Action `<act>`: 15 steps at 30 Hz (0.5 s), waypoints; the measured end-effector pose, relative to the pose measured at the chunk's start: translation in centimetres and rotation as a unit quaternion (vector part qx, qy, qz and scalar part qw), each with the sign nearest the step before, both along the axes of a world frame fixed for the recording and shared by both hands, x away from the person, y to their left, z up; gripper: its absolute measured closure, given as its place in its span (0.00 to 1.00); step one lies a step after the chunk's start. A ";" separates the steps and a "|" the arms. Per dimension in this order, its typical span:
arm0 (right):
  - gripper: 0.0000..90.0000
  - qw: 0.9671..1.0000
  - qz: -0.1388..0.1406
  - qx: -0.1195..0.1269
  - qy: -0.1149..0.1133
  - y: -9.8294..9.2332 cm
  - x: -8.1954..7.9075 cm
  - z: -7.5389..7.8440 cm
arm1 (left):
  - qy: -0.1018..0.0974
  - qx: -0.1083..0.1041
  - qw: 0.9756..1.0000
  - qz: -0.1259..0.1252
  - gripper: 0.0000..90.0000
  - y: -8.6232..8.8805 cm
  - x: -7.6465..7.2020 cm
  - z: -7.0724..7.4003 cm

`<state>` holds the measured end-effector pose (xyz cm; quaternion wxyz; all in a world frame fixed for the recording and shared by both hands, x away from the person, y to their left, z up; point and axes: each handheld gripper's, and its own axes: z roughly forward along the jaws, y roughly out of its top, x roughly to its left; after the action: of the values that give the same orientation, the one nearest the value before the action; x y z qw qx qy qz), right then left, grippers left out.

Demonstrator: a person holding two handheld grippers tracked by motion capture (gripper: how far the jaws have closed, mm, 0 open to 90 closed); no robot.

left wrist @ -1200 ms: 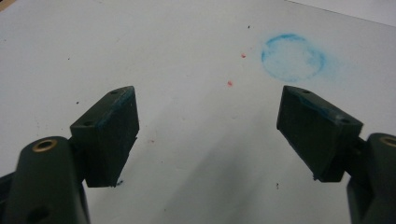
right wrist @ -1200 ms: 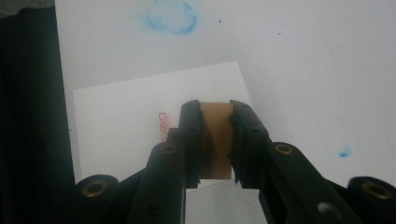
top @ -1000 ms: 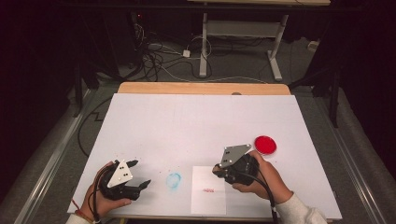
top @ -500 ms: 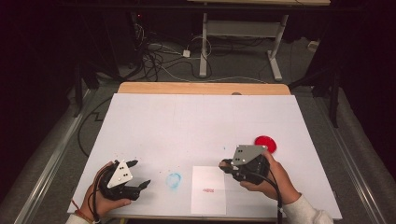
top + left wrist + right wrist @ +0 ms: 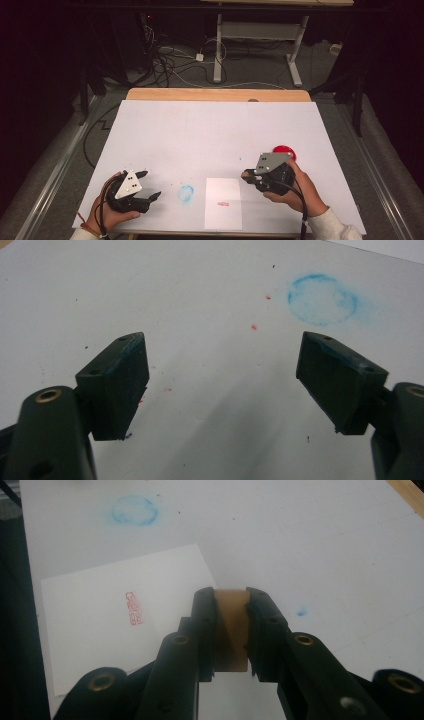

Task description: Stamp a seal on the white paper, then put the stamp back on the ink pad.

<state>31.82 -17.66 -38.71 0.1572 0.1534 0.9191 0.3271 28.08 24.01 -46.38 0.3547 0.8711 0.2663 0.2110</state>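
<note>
My right hand-held gripper point(image 5: 231, 630) clamped on small tan wooden stamp block point(image 5: 231, 625), jaws gripping its two sides so stamping face can go straight down. Block sits upright between pads, above bare white counter point(image 5: 200, 135), just beside right edge of white paper sheet point(image 5: 223, 202). Sheet already bears red stamped mark point(image 5: 134, 608). Red round ink pad point(image 5: 286, 151) lies just behind right hand. My left hand-held gripper point(image 5: 145, 187) rests on counter, jaws wide, nothing between, near blue ring smudge point(image 5: 322, 298).
</note>
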 end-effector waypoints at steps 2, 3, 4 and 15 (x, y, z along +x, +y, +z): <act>0.85 1.000 -0.006 0.000 0.001 -0.2 0.0 0.0 | -0.001 -0.001 1.000 -0.001 0.23 0.0 0.1 0.0; 0.85 1.000 -0.008 -0.003 0.001 -0.4 0.0 0.0 | -0.001 -0.001 1.000 -0.002 0.23 -0.1 0.1 0.0; 0.85 1.000 -0.009 -0.003 0.000 -0.5 0.0 0.0 | -0.001 -0.001 1.000 -0.003 0.23 -0.1 0.1 0.1; 0.85 0.999 -0.036 -0.004 0.000 -2.1 0.3 0.2 | -0.001 0.002 1.000 -0.004 0.23 -0.2 0.0 0.1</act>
<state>32.14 -19.73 -38.48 0.1691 0.1854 0.9145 0.3173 28.09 23.83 -46.28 0.3538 0.8728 0.2617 0.2112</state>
